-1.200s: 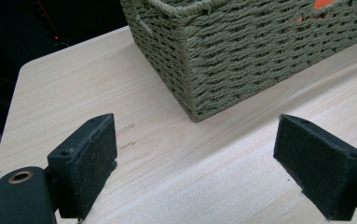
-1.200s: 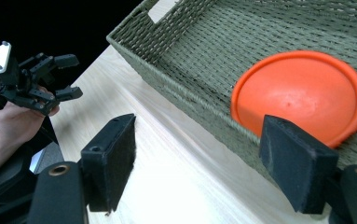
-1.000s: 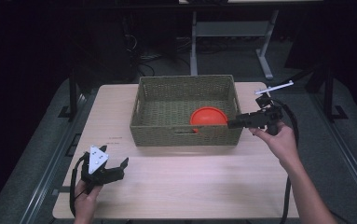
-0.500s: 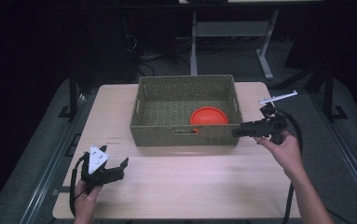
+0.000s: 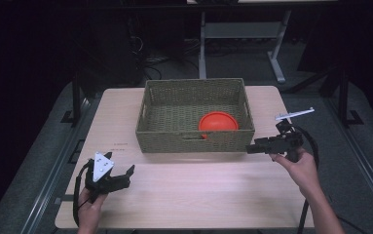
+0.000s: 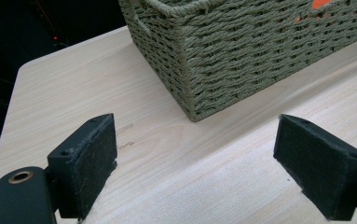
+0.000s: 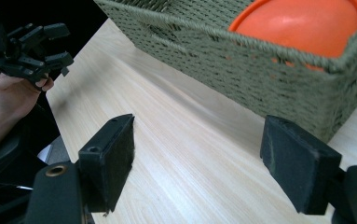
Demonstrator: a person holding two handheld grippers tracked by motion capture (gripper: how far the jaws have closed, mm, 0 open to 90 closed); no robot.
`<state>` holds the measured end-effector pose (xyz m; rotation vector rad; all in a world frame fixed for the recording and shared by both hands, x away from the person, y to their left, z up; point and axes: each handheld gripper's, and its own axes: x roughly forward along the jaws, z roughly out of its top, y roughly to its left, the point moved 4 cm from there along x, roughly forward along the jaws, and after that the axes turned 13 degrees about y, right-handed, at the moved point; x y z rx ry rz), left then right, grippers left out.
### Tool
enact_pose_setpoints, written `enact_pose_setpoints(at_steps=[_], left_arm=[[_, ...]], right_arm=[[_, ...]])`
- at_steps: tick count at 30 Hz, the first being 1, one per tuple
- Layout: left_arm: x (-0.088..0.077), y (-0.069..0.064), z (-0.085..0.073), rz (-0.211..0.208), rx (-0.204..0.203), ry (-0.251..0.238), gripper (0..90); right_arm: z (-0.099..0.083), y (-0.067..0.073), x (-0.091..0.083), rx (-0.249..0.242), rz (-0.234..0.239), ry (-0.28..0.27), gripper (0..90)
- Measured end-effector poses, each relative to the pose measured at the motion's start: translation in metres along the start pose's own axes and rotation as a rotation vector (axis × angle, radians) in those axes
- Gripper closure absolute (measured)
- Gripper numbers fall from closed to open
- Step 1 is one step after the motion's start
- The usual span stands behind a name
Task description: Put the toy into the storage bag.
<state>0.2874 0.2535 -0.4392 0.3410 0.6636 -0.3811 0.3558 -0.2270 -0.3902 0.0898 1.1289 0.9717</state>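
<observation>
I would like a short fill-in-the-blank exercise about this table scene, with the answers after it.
1. The round orange bowl lies inside the woven green ____.
2. The jaws of the right tool stand ____.
3. The basket stands on a pale ____ table.

Missing words: basket; open; wooden

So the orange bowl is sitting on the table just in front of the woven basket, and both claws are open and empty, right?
Not quite. The orange bowl lies inside the woven basket, at its front right corner, not on the table; the high view shows this. The rest holds: the left claw and right claw both stand open with nothing between their pads.
</observation>
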Motion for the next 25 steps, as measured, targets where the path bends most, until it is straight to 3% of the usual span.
enact_pose_setpoints(at_steps=[20,25], left_arm=[[0.001,-0.001,0.0,-0.001,0.002,-0.005,12.8],[0.002,-0.002,0.0,-0.004,0.012,-0.002,12.8]], right_arm=[[-0.049,-0.009,0.007,-0.001,-0.002,-0.024,23.8],[-0.078,-0.003,0.015,-0.008,-0.027,-0.091,22.2]])
